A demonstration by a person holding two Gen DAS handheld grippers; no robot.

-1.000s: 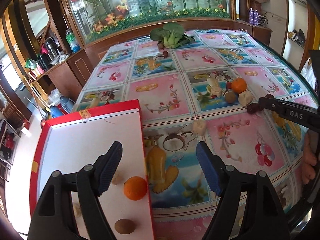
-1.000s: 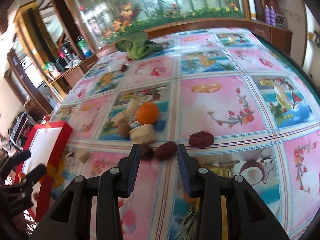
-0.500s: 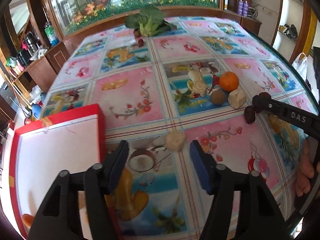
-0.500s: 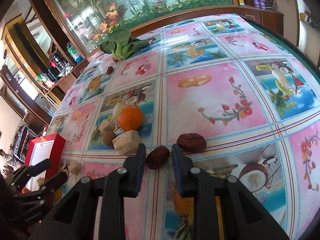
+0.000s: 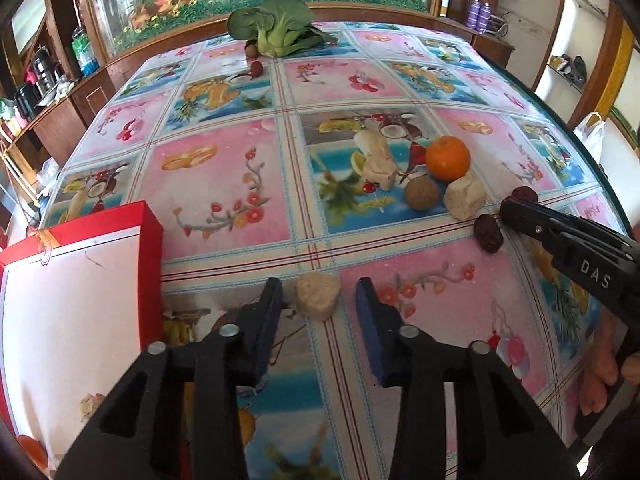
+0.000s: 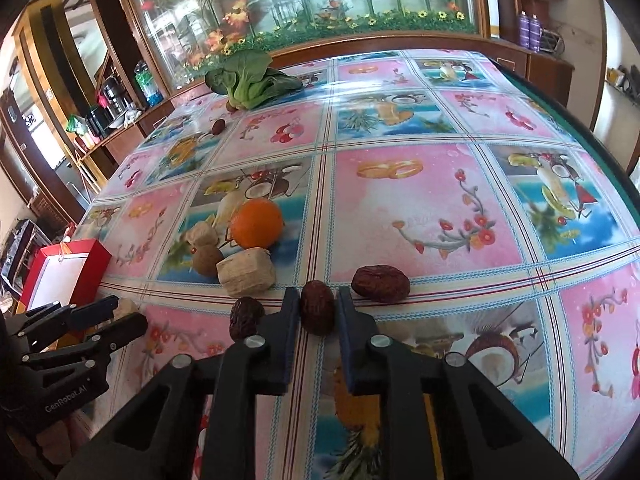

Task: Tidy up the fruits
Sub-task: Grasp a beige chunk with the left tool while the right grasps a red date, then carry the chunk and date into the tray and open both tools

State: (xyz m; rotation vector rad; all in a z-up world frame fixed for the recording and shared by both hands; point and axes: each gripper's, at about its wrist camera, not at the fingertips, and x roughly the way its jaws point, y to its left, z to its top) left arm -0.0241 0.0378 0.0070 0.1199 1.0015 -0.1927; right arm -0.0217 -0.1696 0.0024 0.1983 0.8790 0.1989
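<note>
The right claw [image 6: 319, 307] is sitting with its two black fingers close on either side of a wrinkled dark-red dried date [image 6: 317, 306] lying on the fruit-patterned desk [image 6: 420, 200]. The gap is narrow and the pads look to be touching the date's sides, so I judge it clamped on the date, though the fruit is not lifted. The risk here is the crowding: a second dried date [image 6: 246, 317] is lying just beside the left finger and a third, larger date [image 6: 381, 283] just beside the right finger, so any sideways drift while lifting could be knocking either one into a roll. A small, rounded date could also be squirting out of flat pads if squeezed off-centre.

The left claw [image 5: 319, 300] is standing wide apart, holding nothing, its fingers bracketing a pale beige chunky root piece [image 5: 317, 295] with clear gaps on both sides. Closing unevenly could be pushing that piece along the slick cloth instead of gripping it. The red-rimmed box with a white floor [image 5: 154, 240] is waiting just to the left, and its raised wall could be catching a low carry. More produce, a round orange [image 5: 447, 158] among it, is lying further back.
</note>
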